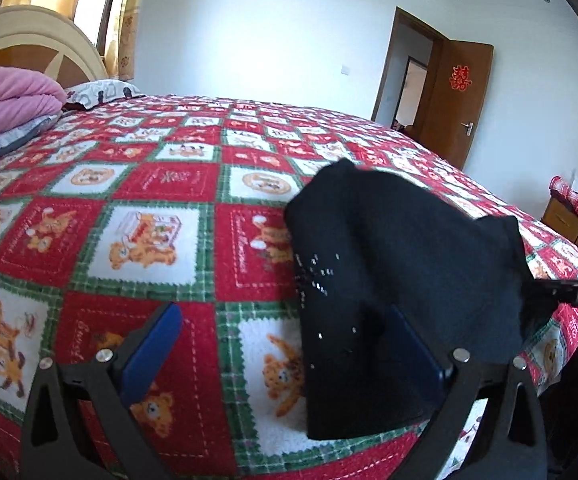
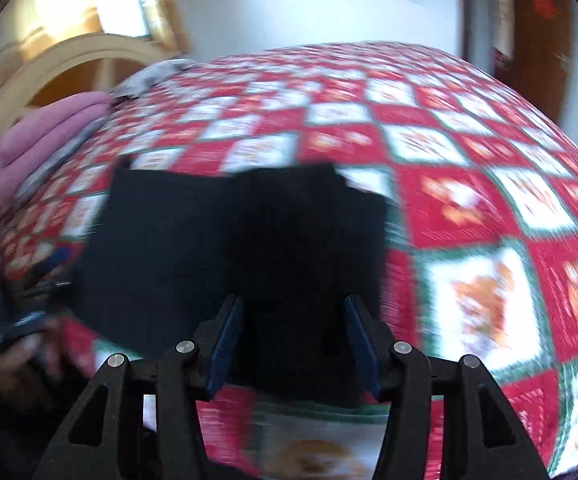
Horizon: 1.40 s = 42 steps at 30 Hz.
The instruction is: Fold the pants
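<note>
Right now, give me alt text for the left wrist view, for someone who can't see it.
Folded black pants lie on a bed covered by a red, green and white teddy-bear quilt. The left hand-held gripper stands open in the foreground, blue fingers spread. Behind are pink bedding, a white wall and an open brown door.

The pants [image 1: 401, 264] are black, with small silver studs scattered on one part. The bedspread [image 1: 137, 208] is a check of red and white squares framed in green plaid, the white ones bearing orange teddy bears. The tongs [image 1: 285, 348] are black with blue pads [image 1: 153, 352]. A folded blanket [image 1: 5, 100] is pink, the door [image 1: 457, 100] brown with a red emblem, the wall [image 1: 269, 32] white
</note>
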Available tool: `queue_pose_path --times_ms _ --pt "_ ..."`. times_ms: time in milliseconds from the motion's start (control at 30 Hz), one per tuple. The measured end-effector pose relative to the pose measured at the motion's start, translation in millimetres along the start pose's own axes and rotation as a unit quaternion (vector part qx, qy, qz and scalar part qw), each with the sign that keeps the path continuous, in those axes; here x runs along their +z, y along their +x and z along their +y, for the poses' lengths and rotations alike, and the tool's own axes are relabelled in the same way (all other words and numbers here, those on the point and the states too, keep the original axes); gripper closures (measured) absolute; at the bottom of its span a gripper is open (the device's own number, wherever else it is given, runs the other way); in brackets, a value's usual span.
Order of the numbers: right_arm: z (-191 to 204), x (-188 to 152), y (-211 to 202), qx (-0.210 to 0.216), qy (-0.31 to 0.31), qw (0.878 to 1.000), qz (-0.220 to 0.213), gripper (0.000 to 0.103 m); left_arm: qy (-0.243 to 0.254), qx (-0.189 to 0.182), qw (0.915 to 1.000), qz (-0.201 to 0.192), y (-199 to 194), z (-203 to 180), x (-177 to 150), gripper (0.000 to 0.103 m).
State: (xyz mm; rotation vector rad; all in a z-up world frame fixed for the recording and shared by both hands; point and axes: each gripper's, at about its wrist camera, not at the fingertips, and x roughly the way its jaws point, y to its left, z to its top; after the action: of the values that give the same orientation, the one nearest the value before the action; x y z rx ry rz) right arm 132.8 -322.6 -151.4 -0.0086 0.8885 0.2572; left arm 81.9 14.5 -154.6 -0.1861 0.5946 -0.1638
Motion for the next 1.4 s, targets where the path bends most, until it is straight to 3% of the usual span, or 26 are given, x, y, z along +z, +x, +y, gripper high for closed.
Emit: queue_pose_path --times_ms 33,133,267,367,500,567,767,1033,1300,1400 --pt "-11 -1 4 0.006 0.023 1.000 0.010 0.040 0.001 0.003 1.0000 -0.004 -2 0 3 0.000" --pt "-27 -3 -1 0.036 0.068 0.997 0.006 0.040 0.013 0.003 0.9998 -0.017 -4 -4 18 0.000" --pt "-15 2 -26 0.010 0.038 0.998 -0.056 0.040 0.053 -0.004 0.9986 -0.007 9 -21 43 0.000" --pt "-6 6 -22 0.020 0.022 0.998 -0.052 0.040 0.099 0.023 0.9947 0.008 29 -37 55 0.000" --pt "4 -2 -1 -0.050 -0.021 0.998 -0.024 0.040 0.132 0.037 0.9903 0.024 54 -49 63 0.000" --pt "-3 -7 2 -0.054 -0.014 0.998 -0.014 0.037 0.144 0.048 0.9875 0.043 68 -52 62 0.000" --pt "-20 -11 7 -0.043 0.011 0.999 -0.012 0.026 0.093 0.016 0.9927 0.076 83 -37 60 0.000" --pt "-23 -12 5 -0.034 0.018 0.999 -0.019 0.026 0.093 0.028 0.9922 0.078 72 -40 60 0.000" --pt "1 -4 -33 -0.058 0.000 0.993 -0.102 0.026 0.068 0.020 0.9945 0.077 54 -30 56 0.000" --pt "19 2 -30 -0.061 -0.028 0.993 -0.099 0.026 0.062 0.016 0.9943 0.085 55 -27 52 0.000"
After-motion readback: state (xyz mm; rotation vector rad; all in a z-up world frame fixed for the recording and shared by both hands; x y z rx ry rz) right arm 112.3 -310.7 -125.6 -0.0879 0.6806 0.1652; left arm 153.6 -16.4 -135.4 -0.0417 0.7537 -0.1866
